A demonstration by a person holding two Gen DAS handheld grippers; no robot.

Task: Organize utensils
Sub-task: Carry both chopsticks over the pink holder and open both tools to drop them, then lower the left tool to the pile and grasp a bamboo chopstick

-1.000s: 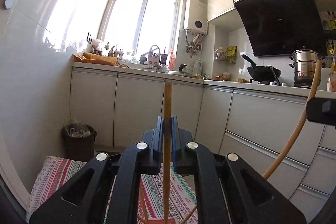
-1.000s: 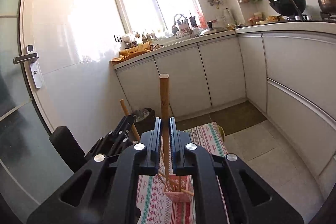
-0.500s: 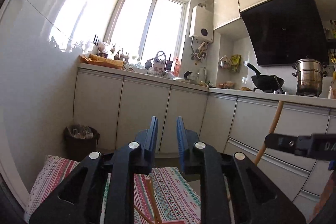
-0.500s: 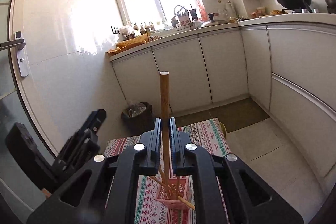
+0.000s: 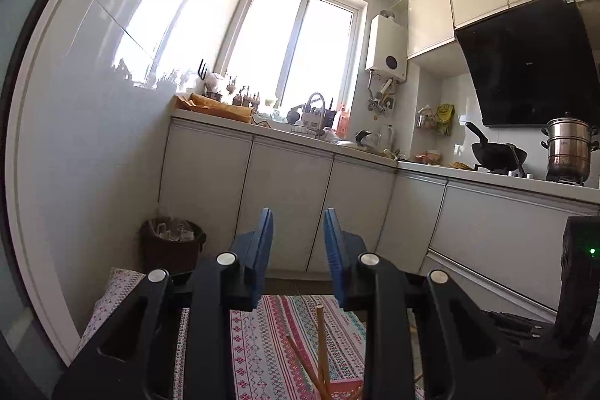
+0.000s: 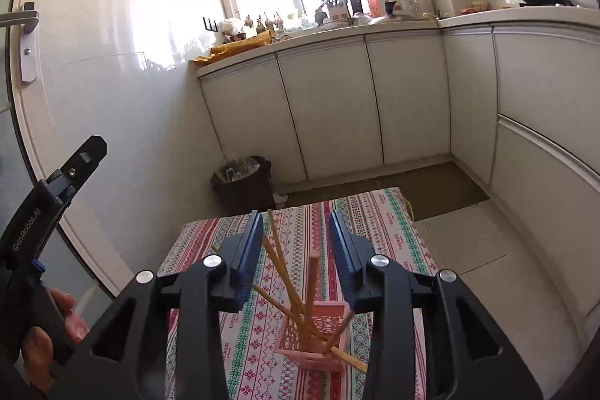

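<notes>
Both claws have let go since a second ago, when each pinched an upright wooden stick. Now the right gripper (image 6: 294, 242) has its jaws spread, just opened, with the wooden sticks (image 6: 296, 291) standing loose below and between its blue pads, none of them pressed. They lean in a pink basket (image 6: 318, 336) on the striped tablecloth (image 6: 375, 235). Off to its left, the left gripper (image 5: 298, 250) also stands parted, just opened and holding nothing, the stick tops below its jaws.

Sunlit window (image 5: 296, 47), white cabinets (image 6: 326, 107), tiled floor (image 6: 476, 250).
</notes>
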